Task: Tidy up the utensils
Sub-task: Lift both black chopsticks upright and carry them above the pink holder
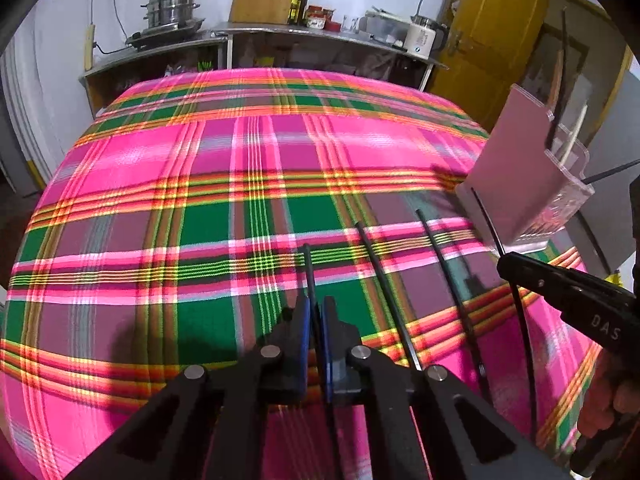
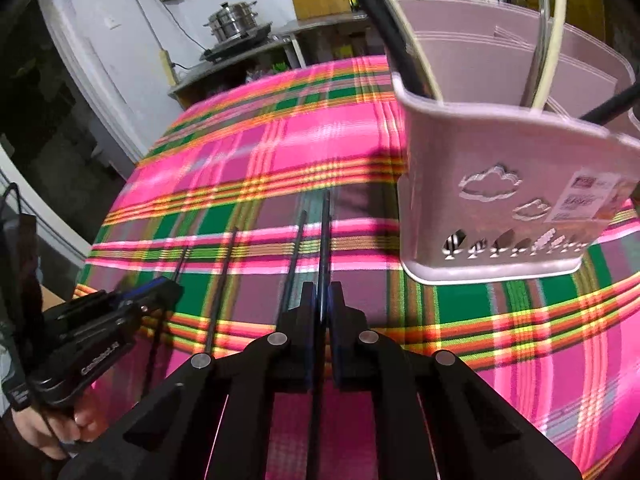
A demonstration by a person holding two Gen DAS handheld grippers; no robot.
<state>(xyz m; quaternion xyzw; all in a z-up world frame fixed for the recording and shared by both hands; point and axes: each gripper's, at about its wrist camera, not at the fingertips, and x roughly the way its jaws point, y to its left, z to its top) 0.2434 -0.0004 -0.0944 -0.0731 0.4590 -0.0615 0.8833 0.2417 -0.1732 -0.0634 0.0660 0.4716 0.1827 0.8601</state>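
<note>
Black chopsticks lie on a bench covered by a pink, green and orange plaid cloth (image 1: 240, 168). They are thin, straight and matte black.

The left gripper (image 1: 316, 312) has its blue-padded fingers (image 1: 304, 320) closed on one chopstick (image 1: 309, 268), whose tip sticks out ahead of the pads and points away across the cloth. Just to its right two more chopsticks (image 1: 384, 292) lie loose on the cloth, roughly parallel.

The right gripper (image 2: 323, 300) is likewise clamped on a chopstick (image 2: 326, 232), which runs forward between its pads over the cloth; another chopstick (image 2: 294, 252) lies just beside it on the left. In the left wrist view this held stick crosses in front of the holder's base.

The holder (image 2: 492, 168) is a pale pink plastic caddy with cloud and tree cut-outs and a label on its front, standing upright on the cloth near the right gripper. Several sticks already lean inside it: black ones (image 2: 380, 12) and a cream one (image 2: 554, 40).

A hand (image 2: 52, 428) grips the left gripper's handle.
</note>
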